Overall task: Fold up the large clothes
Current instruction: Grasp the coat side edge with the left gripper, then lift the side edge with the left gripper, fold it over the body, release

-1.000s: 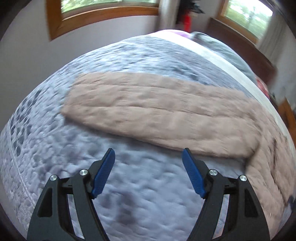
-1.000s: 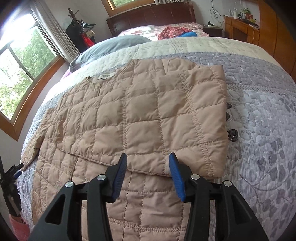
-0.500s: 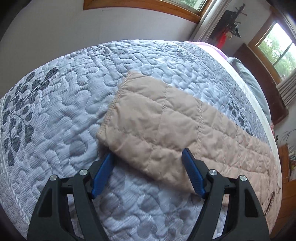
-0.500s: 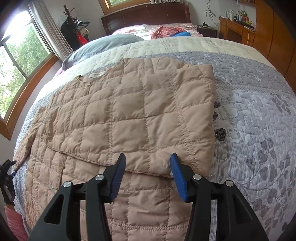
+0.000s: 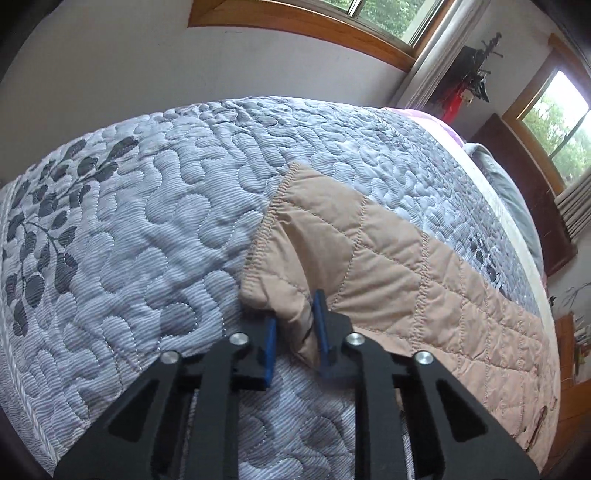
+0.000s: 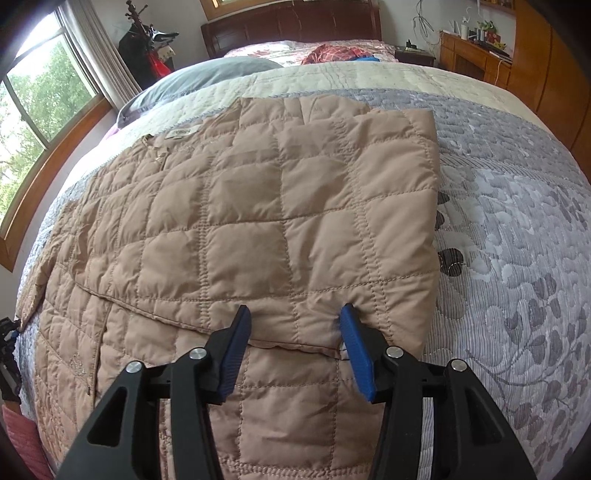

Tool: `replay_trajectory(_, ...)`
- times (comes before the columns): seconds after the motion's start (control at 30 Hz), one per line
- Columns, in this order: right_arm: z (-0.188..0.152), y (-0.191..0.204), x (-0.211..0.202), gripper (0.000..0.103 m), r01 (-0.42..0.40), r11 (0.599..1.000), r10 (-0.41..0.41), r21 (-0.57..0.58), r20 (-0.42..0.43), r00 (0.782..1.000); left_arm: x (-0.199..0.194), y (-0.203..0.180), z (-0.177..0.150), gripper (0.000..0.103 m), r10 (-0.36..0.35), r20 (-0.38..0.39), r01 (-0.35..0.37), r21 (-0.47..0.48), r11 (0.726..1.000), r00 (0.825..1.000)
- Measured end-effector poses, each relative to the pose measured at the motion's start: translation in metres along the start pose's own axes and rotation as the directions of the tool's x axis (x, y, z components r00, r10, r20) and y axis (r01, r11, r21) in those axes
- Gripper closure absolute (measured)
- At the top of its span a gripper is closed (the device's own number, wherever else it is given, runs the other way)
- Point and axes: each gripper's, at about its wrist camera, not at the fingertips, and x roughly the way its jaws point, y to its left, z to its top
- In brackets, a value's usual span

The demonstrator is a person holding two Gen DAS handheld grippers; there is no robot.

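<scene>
Bedroom with wood-framed windows [image 5: 373,22]; wide bed under a grey quilted bedspread [image 5: 140,229] with a leaf pattern serves as folding surface. Tan quilted jacket [image 6: 258,221] spread flat across it, right-hand side already folded inward over the body, neck label [image 6: 183,132] toward the pillows. Left sleeve [image 5: 388,258] stretched out straight over the bedspread, ribbed cuff at its far end. Left gripper [image 5: 295,325] at that cuff end, jaws just closed narrow, a bunched pinch of cuff fabric clamped between the blue pads, probably to carry the sleeve back across the body. Right gripper [image 6: 295,328] low over the folded flap's lower hem, jaws about half apart, blue pads [image 6: 236,343] straddling the hem edge, fabric between them but no squeeze apparent; likely steadying the fold or readying a grip. Fold judged partway: one side in, sleeve side pending.
</scene>
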Motion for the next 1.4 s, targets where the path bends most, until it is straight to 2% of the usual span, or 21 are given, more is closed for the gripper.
replay_trajectory(0.1, 0.0, 0.0, 0.001, 0.05, -0.008, 1.0, 0.008, 0.0, 0.0, 1.0, 0.002, 0.005, 0.0, 0.097, -0.039, 0.0, 0.039, -0.013, 0.999, 0.999)
replay_trajectory(0.27, -0.001, -0.002, 0.005, 0.05, -0.022, 1.0, 0.022, 0.003, -0.001, 1.0, 0.001, 0.003, -0.003, 0.1, -0.037, 0.013, 0.037, 0.016, 0.999, 0.999)
replay_trajectory(0.4, 0.0, -0.004, -0.002, 0.05, -0.037, 0.999, 0.037, 0.003, 0.015, 0.999, -0.017, -0.009, -0.006, 0.101, -0.031, 0.076, 0.025, 0.068, 0.997, 0.997)
replay_trajectory(0.5, -0.001, -0.003, -0.02, 0.05, -0.051, 0.999, 0.052, -0.017, 0.05, 0.997, -0.035, -0.021, -0.007, 0.101, -0.065, 0.111, 0.055, 0.092, 0.994, 0.992)
replay_trajectory(0.57, -0.001, -0.002, -0.032, 0.05, -0.032, 0.999, 0.034, -0.027, 0.069, 0.997, -0.048, -0.029, -0.007, 0.101, -0.103, 0.125, 0.09, 0.105, 0.99, 0.987)
replay_trajectory(0.67, -0.007, -0.005, -0.042, 0.05, -0.024, 1.0, 0.025, -0.015, 0.064, 0.998, -0.071, -0.05, -0.009, 0.101, -0.169, 0.152, 0.145, 0.158, 0.977, 0.974)
replay_trajectory(0.77, -0.013, -0.013, -0.045, 0.05, -0.036, 0.999, 0.036, 0.006, 0.043, 0.998, -0.091, -0.084, -0.018, 0.101, -0.237, 0.157, 0.196, 0.24, 0.951, 0.959)
replay_trajectory(0.9, -0.021, -0.016, -0.054, 0.05, -0.03, 1.0, 0.03, 0.001, 0.052, 0.998, -0.113, -0.14, -0.043, 0.101, -0.319, 0.136, 0.252, 0.365, 0.896, 0.938)
replay_trajectory(1.03, -0.025, -0.013, -0.056, 0.05, -0.028, 0.999, 0.029, -0.015, 0.054, 0.998, -0.125, -0.198, -0.083, 0.101, -0.393, 0.07, 0.315, 0.479, 0.82, 0.917)
replay_trajectory(1.07, -0.025, -0.013, -0.056, 0.05, -0.027, 1.0, 0.028, -0.015, 0.054, 0.998, -0.125, -0.208, -0.091, 0.101, -0.4, 0.055, 0.322, 0.498, 0.805, 0.915)
replay_trajectory(1.17, -0.026, -0.016, -0.056, 0.05, -0.026, 1.0, 0.027, -0.01, 0.05, 0.998, -0.124, -0.251, -0.128, 0.101, -0.431, -0.026, 0.369, 0.563, 0.739, 0.902)
replay_trajectory(1.27, -0.025, -0.019, -0.054, 0.05, -0.025, 1.0, 0.025, -0.001, 0.045, 0.999, -0.115, -0.282, -0.156, 0.101, -0.438, -0.085, 0.396, 0.603, 0.693, 0.895)
replay_trajectory(1.4, -0.025, -0.02, -0.052, 0.05, -0.024, 1.0, 0.024, 0.001, 0.043, 0.999, -0.099, -0.308, -0.183, 0.101, -0.43, -0.142, 0.418, 0.624, 0.661, 0.892)
